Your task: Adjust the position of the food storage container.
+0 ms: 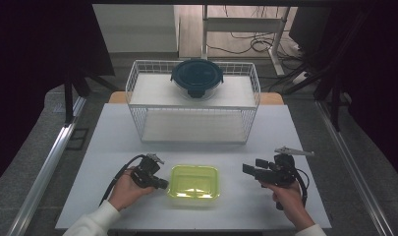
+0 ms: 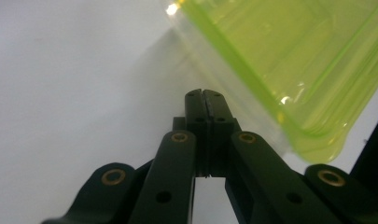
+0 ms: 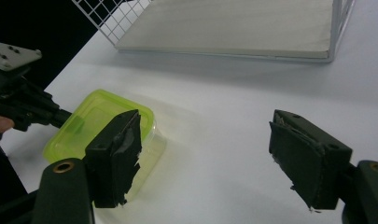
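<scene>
1. The green box (image 1: 194,183) lies lid-up on the table (image 1: 113,142), at the near edge, in front of the wire rack (image 1: 192,101) and well apart from it. It sits between the two grippers.

2. The left gripper (image 1: 159,183) is just beside the box's left edge, its jaws clenched together with nothing between them; in the left gripper view the tips (image 2: 204,100) stop at the box's (image 2: 289,65) rim, whether touching I cannot tell. Risk: closed jaws can only push. A nudge here would likely slide the light box to the right or tip its edge up rather than grip it.

3. The right gripper (image 1: 250,171) hovers to the right of the box, apart from it, jaws released and spread wide, holding nothing. Risk: if it closes from this side while the left pushes, the box may skid out or spin, since nothing braces it.

4. The pads (image 3: 126,149) on the right jaws look torn and ragged. Worn pads on smooth plastic could let the box slip once lifted.

5. Behind the box, the rack's top shelf carries a round bowl (image 1: 197,78) with a dark lid. A lift toward the rack could knock the wire front, or crowd that bowl.
</scene>
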`<state>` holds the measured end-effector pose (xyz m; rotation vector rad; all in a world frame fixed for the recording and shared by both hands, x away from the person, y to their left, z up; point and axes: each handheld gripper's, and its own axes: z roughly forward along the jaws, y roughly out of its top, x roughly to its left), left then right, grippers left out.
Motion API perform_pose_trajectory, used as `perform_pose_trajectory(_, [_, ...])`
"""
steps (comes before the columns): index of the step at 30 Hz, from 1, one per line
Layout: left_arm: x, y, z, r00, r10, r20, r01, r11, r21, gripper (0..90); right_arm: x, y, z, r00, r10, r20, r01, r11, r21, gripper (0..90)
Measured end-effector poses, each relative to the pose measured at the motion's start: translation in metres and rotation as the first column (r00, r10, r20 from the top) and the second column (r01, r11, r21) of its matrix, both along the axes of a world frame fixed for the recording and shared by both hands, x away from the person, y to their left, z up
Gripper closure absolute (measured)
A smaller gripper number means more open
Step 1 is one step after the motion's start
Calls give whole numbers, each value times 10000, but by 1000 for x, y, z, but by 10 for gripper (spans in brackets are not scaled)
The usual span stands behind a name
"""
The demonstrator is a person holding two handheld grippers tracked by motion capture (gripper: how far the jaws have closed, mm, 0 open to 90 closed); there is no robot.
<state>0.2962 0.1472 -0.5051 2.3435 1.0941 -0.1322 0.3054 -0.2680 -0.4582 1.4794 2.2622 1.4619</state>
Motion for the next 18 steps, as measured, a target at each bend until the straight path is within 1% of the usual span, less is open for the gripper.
perform_pose_trajectory(1, [-1, 4, 2, 9999, 103, 83, -103, 9999, -47, 900, 0, 1, -1, 10000, -2, -80, 2, 10000, -35, 252])
perform_pose_trajectory(3, [-2, 12, 6, 9992, 319, 247, -314, 9992, -227, 900, -1, 3, -2, 10000, 67, -1, -67, 9998, -165, 252])
perform_pose_trajectory(4, [-4, 17, 10, 9971, 580, 488, -560, 9975, -423, 900, -2, 3, -2, 10000, 91, -3, -91, 9997, -205, 252])
perform_pose_trajectory(5, [-6, 20, 13, 9953, 719, 644, -684, 9962, -541, 898, -2, 4, -3, 9999, 164, 27, -164, 9995, -265, 252])
perform_pose_trajectory(6, [-8, 24, 17, 9900, 1032, 959, -955, 9921, -817, 884, -3, 5, -3, 9999, 169, 29, -168, 9995, -266, 252])
perform_pose_trajectory(7, [-10, 27, 20, 9853, 1266, 1146, -1156, 9884, -982, 821, -4, 6, -3, 9997, 223, 53, -222, 9994, -272, 252])
perform_pose_trajectory(8, [-13, 30, 24, 9753, 1635, 1485, -1468, 9822, -1173, 749, -4, 6, -3, 9997, 233, 41, -232, 9994, -267, 252])
perform_pose_trajectory(9, [-15, 31, 25, 9678, 1893, 1660, -1691, 9772, -1287, 648, -5, 7, -3, 9996, 264, 35, -263, 9993, -258, 252])
perform_pose_trajectory(10, [-18, 33, 28, 9566, 2219, 1887, -1959, 9695, -1471, 568, -5, 8, -4, 9996, 284, 33, -283, 9992, -266, 252])
perform_pose_trajectory(11, [-19, 34, 29, 9507, 2383, 1986, -2090, 9651, -1578, 482, -5, 9, -4, 9995, 314, 28, -313, 9992, -267, 252])
perform_pose_trajectory(12, [-19, 36, 31, 9452, 2560, 2028, -2224, 9592, -1744, 429, -5, 10, -4, 9994, 353, 38, -352, 9989, -301, 252])
perform_pose_trajectory(13, [-19, 37, 32, 9421, 2660, 2044, -2300, 9557, -1836, 364, -5, 11, -5, 9993, 383, 36, -381, 9987, -329, 252])
perform_pose_trajectory(14, [-19, 38, 33, 9377, 2800, 2057, -2423, 9513, -1905, 332, -5, 12, -5, 9992, 409, 34, -408, 9986, -332, 252])
perform_pose_trajectory(15, [-19, 40, 32, 9355, 2869, 2060, -2489, 9493, -1918, 306, -5, 14, -6, 9989, 464, 29, -463, 9983, -359, 252])
perform_pose_trajectory(16, [-18, 41, 31, 9349, 2933, 1999, -2552, 9469, -1958, 299, -5, 15, -6, 9988, 491, -2, -491, 9982, -358, 251])
perform_pose_trajectory(17, [-18, 42, 30, 9366, 2944, 1897, -2560, 9451, -2030, 297, -5, 16, -7, 9986, 524, -31, -525, 9980, -355, 252])
perform_pose_trajectory(18, [-16, 43, 27, 9410, 2978, 1610, -2594, 9398, -2222, 290, -4, 17, -8, 9984, 569, -18, -569, 9976, -388, 252])
